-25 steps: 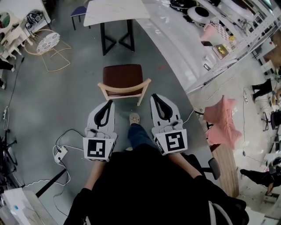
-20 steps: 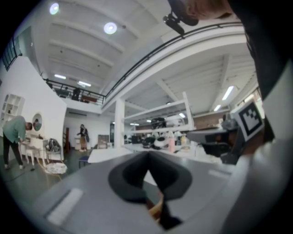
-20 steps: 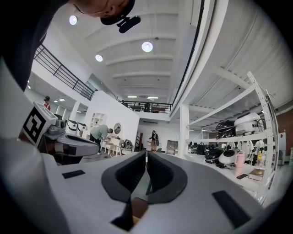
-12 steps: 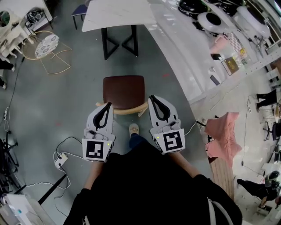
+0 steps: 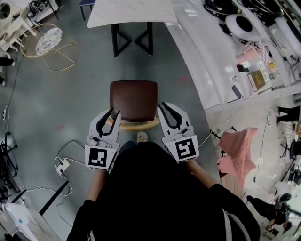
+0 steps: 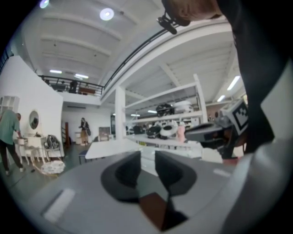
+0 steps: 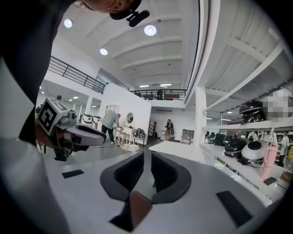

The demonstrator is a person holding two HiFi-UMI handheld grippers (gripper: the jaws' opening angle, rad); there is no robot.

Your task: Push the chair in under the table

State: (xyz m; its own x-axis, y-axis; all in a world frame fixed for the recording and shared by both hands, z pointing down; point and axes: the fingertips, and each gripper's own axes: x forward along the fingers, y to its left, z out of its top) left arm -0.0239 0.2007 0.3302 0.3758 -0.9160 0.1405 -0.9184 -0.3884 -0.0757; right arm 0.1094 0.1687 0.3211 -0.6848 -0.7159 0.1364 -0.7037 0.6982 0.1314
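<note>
While the jaws of the left tongs [image 5: 111, 113] are opening, a slim gap between them and nothing clamped in it, we note the right tongs [image 5: 165, 107] clenched, jaws together on nothing. Between the two stands the chair [image 5: 134, 100]: dark brown seat, pale wooden backrest [image 5: 136, 125] curving along the side nearest the body. It rests on the grey floor [image 5: 70, 108], well apart from the white surface [image 5: 129, 13], seat front turned toward that surface's black legs [image 5: 134, 40]; the whole seat lies clear of the surface's near edge. The left tongs sit over the left end of the backrest and the right tongs over its right end; we cannot tell from the head view whether either touches the wood. Both point toward the white surface. A shoe [image 5: 142, 137] shows on the floor just behind the backrest, between the tongs. A second, long curved surface [image 5: 202, 70] runs past the chair's right side. Left of the body, a cable with a white power strip [image 5: 63, 164] lies on the floor; on the right, a pink cloth [image 5: 234, 149]. In the left gripper view, a person [image 6: 9, 137] stands far off at the hall's left side.
</note>
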